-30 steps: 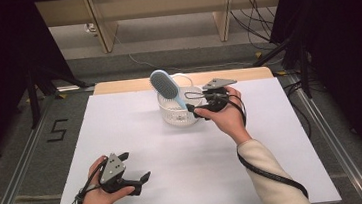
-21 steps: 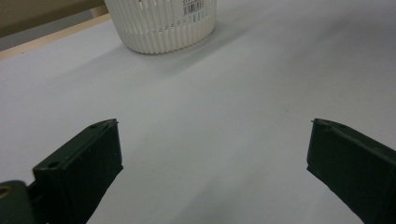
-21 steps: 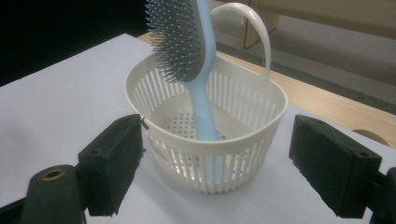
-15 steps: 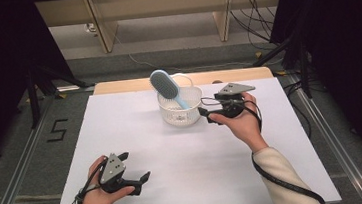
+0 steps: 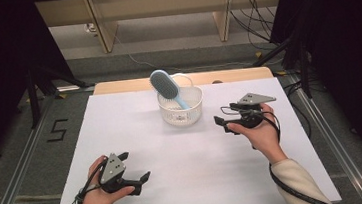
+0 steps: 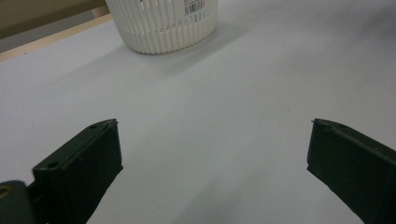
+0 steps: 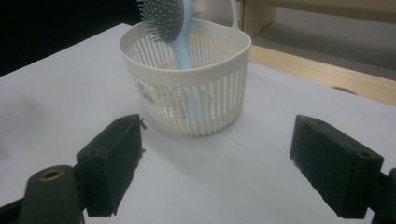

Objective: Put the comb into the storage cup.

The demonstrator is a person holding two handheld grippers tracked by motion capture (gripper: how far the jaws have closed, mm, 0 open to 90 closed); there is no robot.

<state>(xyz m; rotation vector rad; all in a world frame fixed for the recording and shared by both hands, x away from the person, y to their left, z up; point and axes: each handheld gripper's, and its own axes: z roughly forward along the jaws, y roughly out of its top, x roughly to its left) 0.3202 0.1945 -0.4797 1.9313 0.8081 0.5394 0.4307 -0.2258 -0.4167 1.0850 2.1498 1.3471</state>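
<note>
A white slatted basket [image 5: 182, 113] stands on the white table near its far middle. A light blue hairbrush [image 5: 164, 85] stands in it, handle down, head leaning over the far-left rim. In the right gripper view the basket [image 7: 187, 88] and the hairbrush [image 7: 175, 28] lie just ahead. My right gripper [image 5: 222, 123] is open and empty, a little right of the basket. My left gripper [image 5: 137, 176] is open and empty near the front left edge; its view shows the basket [image 6: 163, 23] far ahead.
The white table sheet [image 5: 195, 166] has free room in the middle and at the front. A wooden strip [image 5: 236, 75] runs along the far edge. Metal rails [image 5: 22, 167] flank the table, and cables [image 5: 257, 29] lie on the floor behind it.
My right gripper has drawn back from the basket toward the right and nearer the front, empty. The hairbrush stays in the basket. The left gripper has not moved.
</note>
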